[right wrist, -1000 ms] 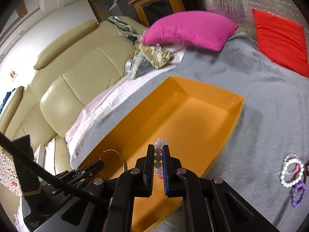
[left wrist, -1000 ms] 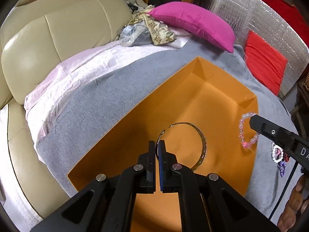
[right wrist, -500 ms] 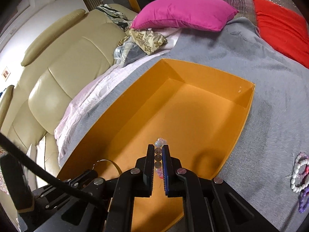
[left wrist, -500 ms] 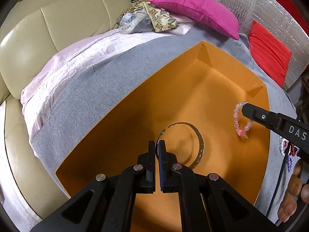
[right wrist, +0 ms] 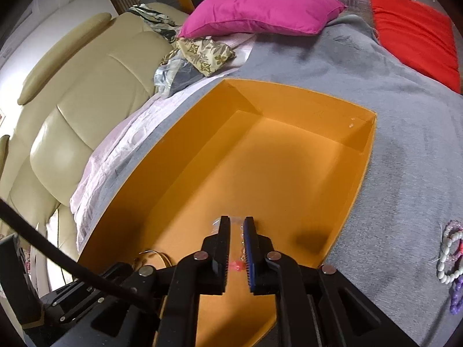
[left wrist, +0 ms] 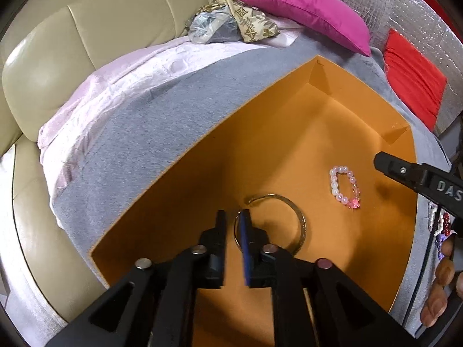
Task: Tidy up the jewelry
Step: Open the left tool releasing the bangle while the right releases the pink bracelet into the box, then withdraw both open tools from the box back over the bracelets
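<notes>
An orange box [left wrist: 289, 121] lies on a grey blanket. Inside it lie a gold bangle [left wrist: 299, 219] and a pink and white bead bracelet [left wrist: 344, 186]. My left gripper [left wrist: 233, 219] is open over the box floor, its fingers at the bangle's left edge. My right gripper [right wrist: 236, 225] is open above the box [right wrist: 289, 150]; the bead bracelet [right wrist: 238, 263] shows blurred between its fingers, lying below. The right gripper's finger [left wrist: 405, 170] reaches in from the right in the left wrist view. The bangle [right wrist: 156, 256] peeks out at lower left.
More bead bracelets [right wrist: 450, 257], white and purple, lie on the grey blanket [right wrist: 390, 159] right of the box. A magenta pillow [right wrist: 257, 11], a red cushion [right wrist: 416, 26], a pile of cloth [right wrist: 199, 55] and the beige sofa back [right wrist: 81, 101] surround the box.
Both grippers opened. The bangle left the left gripper and the bead bracelet dropped from the right gripper onto the box floor. Both grippers moved lower into the box.
</notes>
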Demonstrator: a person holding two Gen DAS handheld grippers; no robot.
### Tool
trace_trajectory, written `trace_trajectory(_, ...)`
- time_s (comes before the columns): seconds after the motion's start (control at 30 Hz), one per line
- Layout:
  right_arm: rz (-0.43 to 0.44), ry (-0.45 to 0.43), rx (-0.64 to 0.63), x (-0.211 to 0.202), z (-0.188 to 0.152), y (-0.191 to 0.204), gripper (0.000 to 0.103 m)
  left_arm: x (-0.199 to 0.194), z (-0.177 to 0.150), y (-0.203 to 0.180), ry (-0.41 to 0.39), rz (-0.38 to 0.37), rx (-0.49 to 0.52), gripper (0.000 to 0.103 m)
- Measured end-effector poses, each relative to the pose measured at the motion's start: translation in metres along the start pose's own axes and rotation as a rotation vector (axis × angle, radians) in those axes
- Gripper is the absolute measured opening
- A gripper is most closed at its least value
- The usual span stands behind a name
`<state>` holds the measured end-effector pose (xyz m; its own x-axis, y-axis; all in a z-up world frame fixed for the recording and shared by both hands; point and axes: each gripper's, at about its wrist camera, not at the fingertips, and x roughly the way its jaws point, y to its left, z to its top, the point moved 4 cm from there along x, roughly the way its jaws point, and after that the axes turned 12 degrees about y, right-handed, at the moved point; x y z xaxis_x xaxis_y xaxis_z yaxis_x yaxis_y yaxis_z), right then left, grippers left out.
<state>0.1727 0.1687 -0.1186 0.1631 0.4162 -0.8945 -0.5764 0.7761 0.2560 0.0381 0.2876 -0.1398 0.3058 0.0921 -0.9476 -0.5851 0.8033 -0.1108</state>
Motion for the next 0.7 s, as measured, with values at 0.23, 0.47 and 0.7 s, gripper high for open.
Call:
trace_trajectory(0.23, 0.009, -0.071, 0.018, -0.033, -0.002, -0.009, 0.047, -0.019, -0.006, 0.001, -0.045, -0.002, -0.012, 0.057)
trace_trajectory(0.47, -0.025, -0.168, 0.029, -0.083, -0.036, -0.031, 0.069, -0.048, -0.019, -0.008, -0.121, -0.006, 0.012, 0.060)
trace_trajectory(0.7, -0.143, -0.212, 0.113, -0.117, -0.108, -0.088, 0.078, -0.063, -0.037, -0.049, -0.151, -0.036, 0.081, 0.062)
